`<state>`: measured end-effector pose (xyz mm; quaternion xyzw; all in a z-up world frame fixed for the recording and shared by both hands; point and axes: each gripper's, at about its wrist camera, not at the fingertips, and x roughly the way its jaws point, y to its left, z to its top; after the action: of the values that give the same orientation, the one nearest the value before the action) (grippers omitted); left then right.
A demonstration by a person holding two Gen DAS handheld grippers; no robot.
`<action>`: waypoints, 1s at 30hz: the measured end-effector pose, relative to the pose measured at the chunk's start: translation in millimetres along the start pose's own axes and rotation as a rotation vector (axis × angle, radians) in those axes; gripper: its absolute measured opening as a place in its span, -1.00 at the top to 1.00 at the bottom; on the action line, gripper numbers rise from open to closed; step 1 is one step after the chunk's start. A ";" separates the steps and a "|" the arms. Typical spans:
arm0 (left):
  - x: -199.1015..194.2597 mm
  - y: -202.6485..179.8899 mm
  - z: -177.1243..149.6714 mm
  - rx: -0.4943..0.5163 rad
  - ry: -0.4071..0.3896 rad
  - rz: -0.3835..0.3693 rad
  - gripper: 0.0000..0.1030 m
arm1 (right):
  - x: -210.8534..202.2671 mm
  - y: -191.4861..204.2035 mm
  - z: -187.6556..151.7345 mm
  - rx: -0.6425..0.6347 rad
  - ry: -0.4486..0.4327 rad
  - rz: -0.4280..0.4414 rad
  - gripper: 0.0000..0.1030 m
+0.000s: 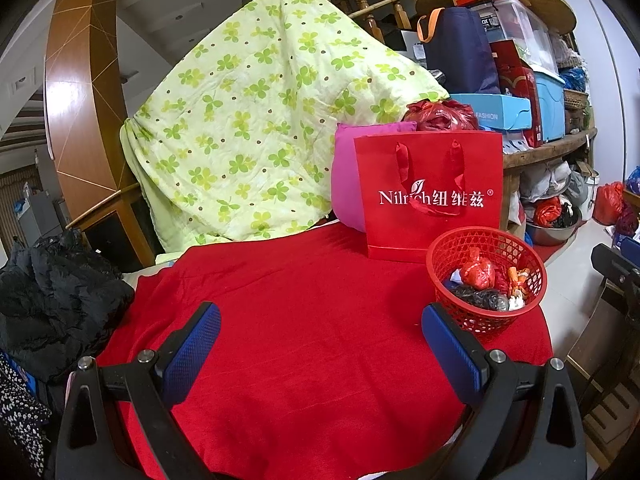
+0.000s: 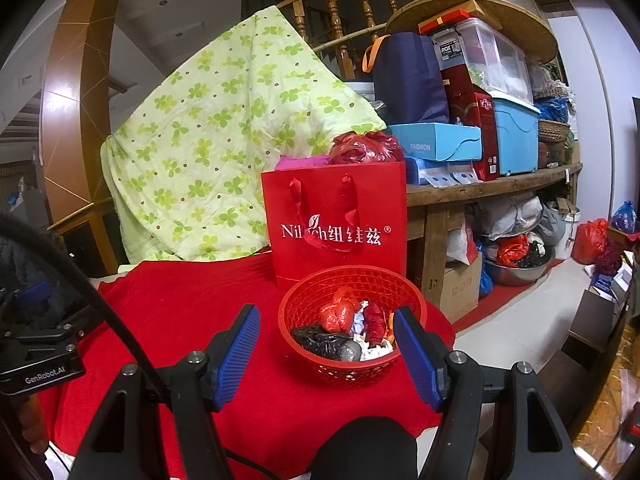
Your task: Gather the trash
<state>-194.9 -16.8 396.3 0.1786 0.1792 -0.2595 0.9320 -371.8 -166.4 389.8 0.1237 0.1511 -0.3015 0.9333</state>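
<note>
A red mesh basket (image 1: 486, 276) stands on the red cloth (image 1: 300, 300) at the right; it also shows in the right wrist view (image 2: 352, 320). It holds crumpled trash (image 2: 344, 332): red plastic, a black bag and white paper. My left gripper (image 1: 320, 320) is open and empty over the bare cloth, left of the basket. My right gripper (image 2: 326, 324) is open and empty, its fingers on either side of the basket's near rim, a little above it.
A red paper gift bag (image 1: 430, 196) stands right behind the basket, a pink cushion (image 1: 346, 184) beside it. A green clover quilt (image 1: 256, 120) hangs behind. Black clothing (image 1: 52, 300) lies at the left. Shelves with boxes (image 2: 500, 120) stand at the right.
</note>
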 end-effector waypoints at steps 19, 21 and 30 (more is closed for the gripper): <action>2.2 -0.1 -2.4 0.004 0.008 -0.003 -0.95 | 5.9 6.9 -8.6 0.014 0.020 -0.001 -0.41; 3.2 0.4 -4.7 0.006 0.011 -0.003 -0.95 | 4.2 8.9 -10.7 0.016 0.021 -0.001 -0.41; 3.6 -0.9 -6.8 0.013 0.011 -0.002 -0.95 | 7.1 3.0 -7.3 0.016 0.023 0.000 -0.41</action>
<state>-194.2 -16.2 388.6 0.1859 0.1829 -0.2608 0.9295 -366.0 -165.4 381.0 0.1348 0.1594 -0.3011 0.9305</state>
